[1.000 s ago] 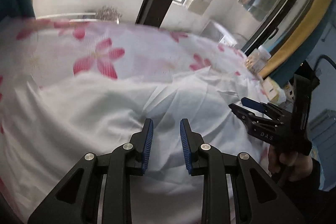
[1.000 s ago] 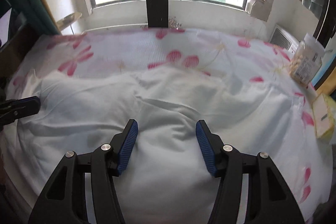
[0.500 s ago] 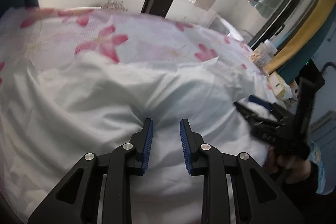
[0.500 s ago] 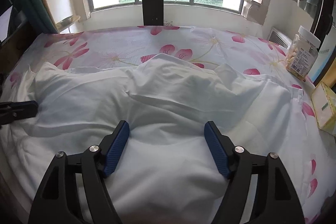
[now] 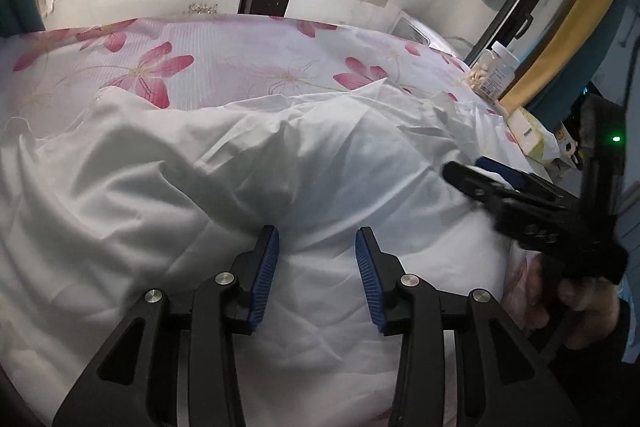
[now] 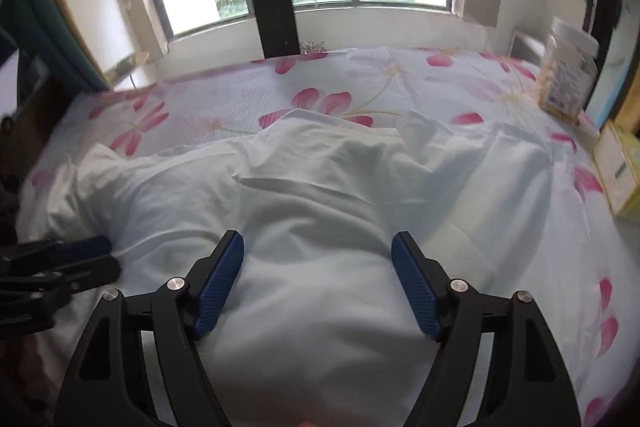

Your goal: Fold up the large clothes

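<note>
Your two hand-held grippers hover over a rumpled white garment (image 5: 224,187) spread on a flowered bed (image 5: 240,55).

Your left hand-held gripper (image 5: 317,259) stands part open and your right hand-held gripper (image 6: 318,267) stands wide; neither holds cloth. Close now and you may pinch several layers at once, or only a loose ridge, because the fabric is bunched. The garment's near edge is cut off below both views, and its collar and sleeves cannot be made out.

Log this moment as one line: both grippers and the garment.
left gripper: open, over cloth | right gripper: open, over cloth | white garment: rumpled on floral sheet, unheld | fold: not finished
</note>
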Action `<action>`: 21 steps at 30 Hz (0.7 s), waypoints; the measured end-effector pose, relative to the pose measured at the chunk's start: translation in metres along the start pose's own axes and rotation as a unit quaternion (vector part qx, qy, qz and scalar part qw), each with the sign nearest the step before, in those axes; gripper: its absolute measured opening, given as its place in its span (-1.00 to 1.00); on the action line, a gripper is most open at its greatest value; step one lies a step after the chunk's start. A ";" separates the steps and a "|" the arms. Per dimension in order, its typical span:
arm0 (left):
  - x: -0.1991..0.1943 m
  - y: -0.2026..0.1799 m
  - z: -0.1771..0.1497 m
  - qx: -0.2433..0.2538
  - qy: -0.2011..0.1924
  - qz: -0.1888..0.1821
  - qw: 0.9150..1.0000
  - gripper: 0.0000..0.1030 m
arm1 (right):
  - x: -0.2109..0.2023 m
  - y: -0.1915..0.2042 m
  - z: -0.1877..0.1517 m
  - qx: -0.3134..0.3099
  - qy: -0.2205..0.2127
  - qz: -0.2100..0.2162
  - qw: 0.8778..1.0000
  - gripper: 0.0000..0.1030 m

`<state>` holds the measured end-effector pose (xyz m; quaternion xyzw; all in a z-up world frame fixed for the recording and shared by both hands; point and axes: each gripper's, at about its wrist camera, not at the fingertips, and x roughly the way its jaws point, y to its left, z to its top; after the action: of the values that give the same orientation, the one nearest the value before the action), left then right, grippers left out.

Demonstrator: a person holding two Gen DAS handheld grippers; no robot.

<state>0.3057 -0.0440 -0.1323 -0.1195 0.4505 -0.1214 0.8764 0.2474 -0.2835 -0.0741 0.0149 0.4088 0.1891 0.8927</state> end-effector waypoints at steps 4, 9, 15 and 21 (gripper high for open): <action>0.000 -0.002 -0.003 0.005 -0.010 0.005 1.000 -0.18 | -0.028 -0.013 -0.011 0.024 -0.014 -0.005 1.000 0.61; -0.001 0.000 -0.004 -0.002 -0.017 -0.005 1.000 -0.18 | -0.063 -0.035 -0.034 0.063 -0.012 -0.020 0.998 0.71; -0.001 -0.001 -0.005 0.002 -0.018 -0.004 1.000 -0.18 | -0.069 -0.048 -0.066 0.101 0.027 -0.029 0.994 0.83; -0.002 -0.001 -0.007 0.008 -0.022 -0.003 1.000 -0.18 | -0.065 -0.057 -0.079 0.185 0.025 0.005 0.982 1.00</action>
<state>0.2990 -0.0450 -0.1339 -0.1166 0.4301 -0.1252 0.8864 0.1689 -0.3694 -0.0896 0.1776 0.4588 0.1150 0.8630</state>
